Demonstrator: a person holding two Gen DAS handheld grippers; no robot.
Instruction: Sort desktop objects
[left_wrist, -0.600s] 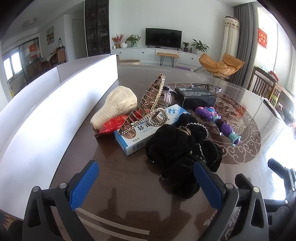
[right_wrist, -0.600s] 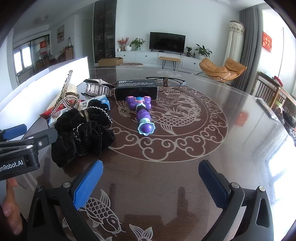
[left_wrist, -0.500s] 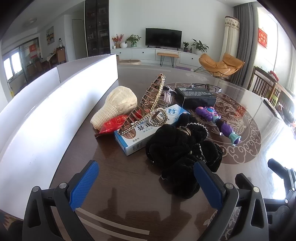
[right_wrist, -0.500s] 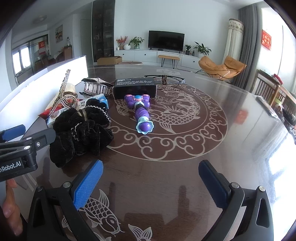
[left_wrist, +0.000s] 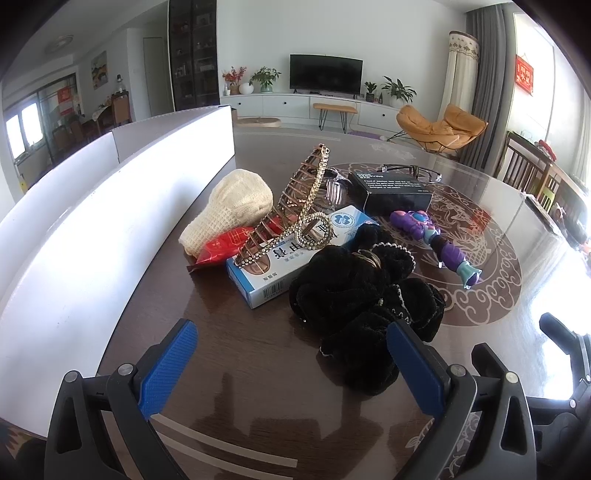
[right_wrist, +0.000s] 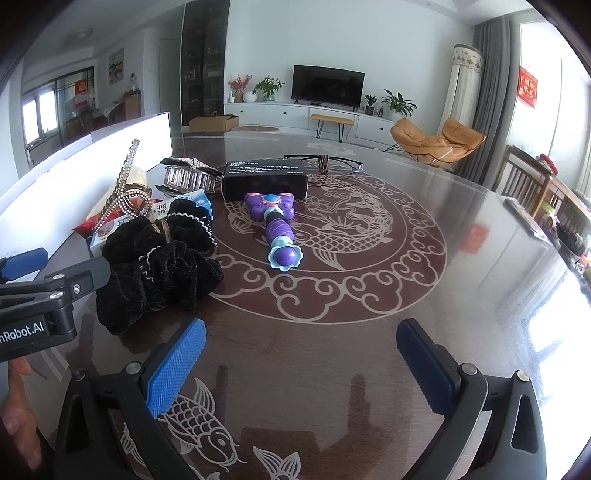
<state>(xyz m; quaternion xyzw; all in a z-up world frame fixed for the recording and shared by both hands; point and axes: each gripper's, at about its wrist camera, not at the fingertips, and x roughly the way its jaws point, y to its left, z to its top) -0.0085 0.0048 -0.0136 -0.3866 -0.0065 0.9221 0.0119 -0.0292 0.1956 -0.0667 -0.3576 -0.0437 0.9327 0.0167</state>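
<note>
A pile of objects lies on the dark table (left_wrist: 258, 369). A black velvet scrunchie (left_wrist: 365, 306) lies just ahead of my open, empty left gripper (left_wrist: 291, 362). Behind it are a blue and white medicine box (left_wrist: 295, 254), a rhinestone hair clip (left_wrist: 295, 206), a cream knitted pouch (left_wrist: 236, 206), a red packet (left_wrist: 221, 247), a black box (left_wrist: 391, 188) and a purple toy wand (left_wrist: 432, 236). My right gripper (right_wrist: 299, 362) is open and empty, held back from the scrunchie (right_wrist: 155, 266) and the wand (right_wrist: 277, 229).
A long white box wall (left_wrist: 92, 229) runs along the left of the pile. Glasses (right_wrist: 325, 162) lie behind the black box (right_wrist: 264, 179), and a clear claw clip (right_wrist: 188, 177) to its left. The left gripper's body (right_wrist: 40, 306) shows in the right wrist view.
The right wrist view has shifted slightly, with the objects sliding a little left in it. The left gripper has not visibly moved.
</note>
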